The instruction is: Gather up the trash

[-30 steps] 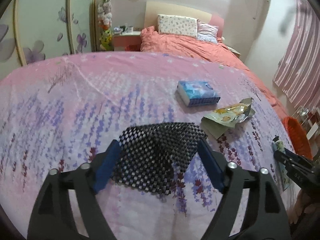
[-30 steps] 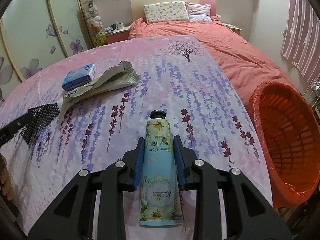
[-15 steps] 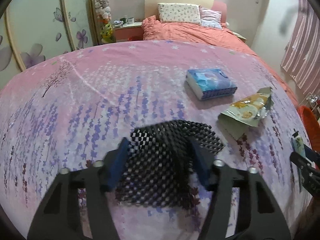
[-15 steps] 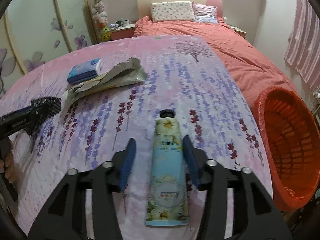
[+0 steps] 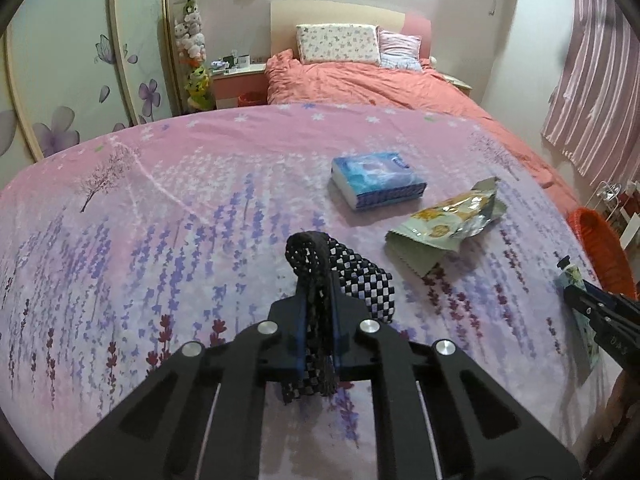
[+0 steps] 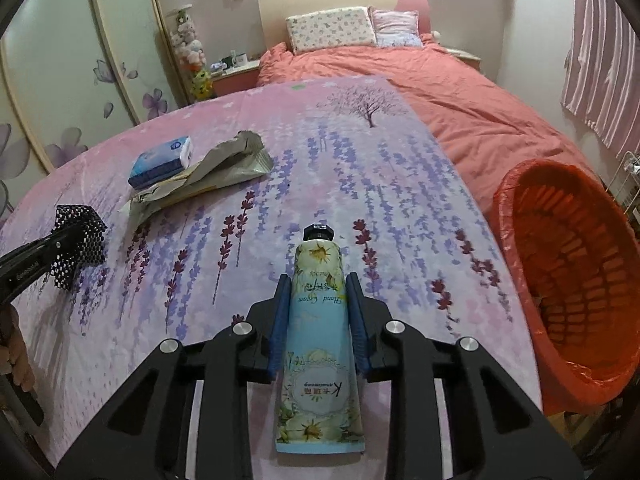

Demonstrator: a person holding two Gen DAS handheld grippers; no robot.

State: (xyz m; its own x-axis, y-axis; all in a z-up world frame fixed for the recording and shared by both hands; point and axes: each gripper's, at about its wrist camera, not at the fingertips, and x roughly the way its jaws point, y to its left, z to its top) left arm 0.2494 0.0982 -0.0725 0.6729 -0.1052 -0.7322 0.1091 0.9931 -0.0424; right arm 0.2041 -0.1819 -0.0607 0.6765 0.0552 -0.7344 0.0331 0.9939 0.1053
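My left gripper (image 5: 319,312) is shut on a black-and-white checkered mesh cloth (image 5: 320,264), bunched between its blue pads and lifted off the table; it also shows in the right wrist view (image 6: 78,236). My right gripper (image 6: 319,300) is shut on a floral hand cream tube (image 6: 318,320) with a black cap pointing away; the tube also shows in the left wrist view (image 5: 580,312). An empty snack bag (image 5: 448,224) lies crumpled on the lavender-print tablecloth (image 5: 160,240). An orange trash basket (image 6: 568,280) stands at the table's right edge.
A blue tissue pack (image 5: 376,180) lies beyond the snack bag; it also shows in the right wrist view (image 6: 160,162). A bed with a coral duvet (image 6: 460,92) stands behind the table. Wardrobe doors (image 5: 80,60) are at the left, pink curtains (image 5: 592,80) at the right.
My left gripper has closed on the mesh cloth and bunched it up. My right gripper opened around the tube half a second ago and has closed on it again.
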